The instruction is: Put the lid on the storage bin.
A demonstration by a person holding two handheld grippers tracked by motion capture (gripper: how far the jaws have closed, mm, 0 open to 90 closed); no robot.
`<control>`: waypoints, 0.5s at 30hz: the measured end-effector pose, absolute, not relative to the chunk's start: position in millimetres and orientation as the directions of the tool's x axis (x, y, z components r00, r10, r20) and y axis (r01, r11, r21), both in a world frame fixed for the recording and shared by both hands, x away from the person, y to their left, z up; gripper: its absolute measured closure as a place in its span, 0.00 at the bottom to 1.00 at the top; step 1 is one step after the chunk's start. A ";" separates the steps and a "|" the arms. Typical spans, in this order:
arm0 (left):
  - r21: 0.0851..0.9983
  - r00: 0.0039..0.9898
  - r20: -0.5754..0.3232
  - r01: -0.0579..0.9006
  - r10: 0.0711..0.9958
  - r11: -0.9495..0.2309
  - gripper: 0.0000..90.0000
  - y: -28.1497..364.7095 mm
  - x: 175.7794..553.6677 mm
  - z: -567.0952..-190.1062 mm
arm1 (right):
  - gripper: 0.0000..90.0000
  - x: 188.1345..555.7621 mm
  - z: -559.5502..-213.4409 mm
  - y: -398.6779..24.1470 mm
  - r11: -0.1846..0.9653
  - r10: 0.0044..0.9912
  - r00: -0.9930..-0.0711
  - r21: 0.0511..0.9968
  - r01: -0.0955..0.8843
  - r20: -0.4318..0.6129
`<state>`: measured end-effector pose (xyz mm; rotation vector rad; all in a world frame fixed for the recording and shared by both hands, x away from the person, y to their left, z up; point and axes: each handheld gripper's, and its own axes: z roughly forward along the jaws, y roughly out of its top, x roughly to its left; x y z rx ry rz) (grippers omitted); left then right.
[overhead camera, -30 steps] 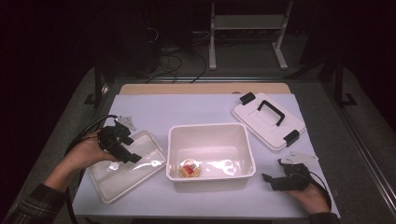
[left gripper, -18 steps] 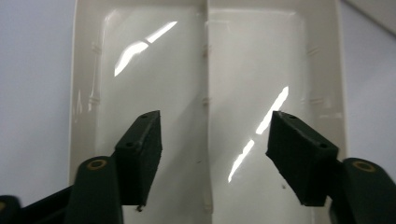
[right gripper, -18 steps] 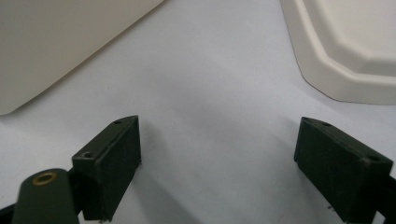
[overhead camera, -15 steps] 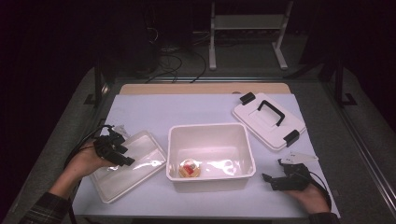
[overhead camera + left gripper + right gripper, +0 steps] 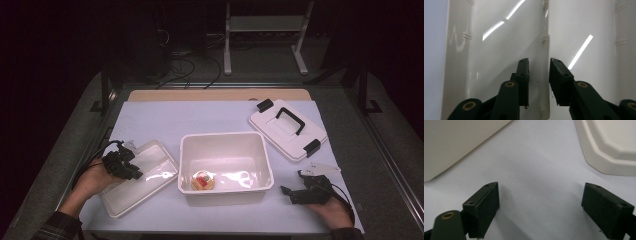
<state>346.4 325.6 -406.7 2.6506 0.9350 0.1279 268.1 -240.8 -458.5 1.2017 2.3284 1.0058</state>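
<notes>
- High view: left gripper [image 5: 121,164] at the left-hand edge of a shallow white tray [image 5: 150,180] lying on the desk [image 5: 200,117], just left of the deep white bin [image 5: 226,167]. Small red-and-yellow object [image 5: 203,180] on the bin floor, near the front-left corner. White lid [image 5: 287,128] with black handle well apart, at the back right. Right gripper [image 5: 292,194] low on the desk, right of the bin, touching nothing.
- Left gripper view: jaws straddling the thin upright rim [image 5: 545,62] of the tray, one each side, narrow gaps showing (not yet clenched). Best done, as a judgement: centre the rim between the pads, push deeper so more pad bears on it, then squeeze gently; glossy plastic likely to slip or flex.
- Right gripper view: jaws released, spread wide over bare desk, bin wall [image 5: 461,142] at upper left, lid edge [image 5: 606,152] at upper right. Worth keeping clear of the bin (or ready to steady it) during any lift of the tray.
</notes>
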 end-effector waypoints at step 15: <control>0.321 0.791 -0.047 0.591 0.611 -0.740 0.98 323.3 345.4 -408.5 | 0.16 268.1 -458.6 -240.9 0.394 0.808 -0.588 0.719 0.573 0.026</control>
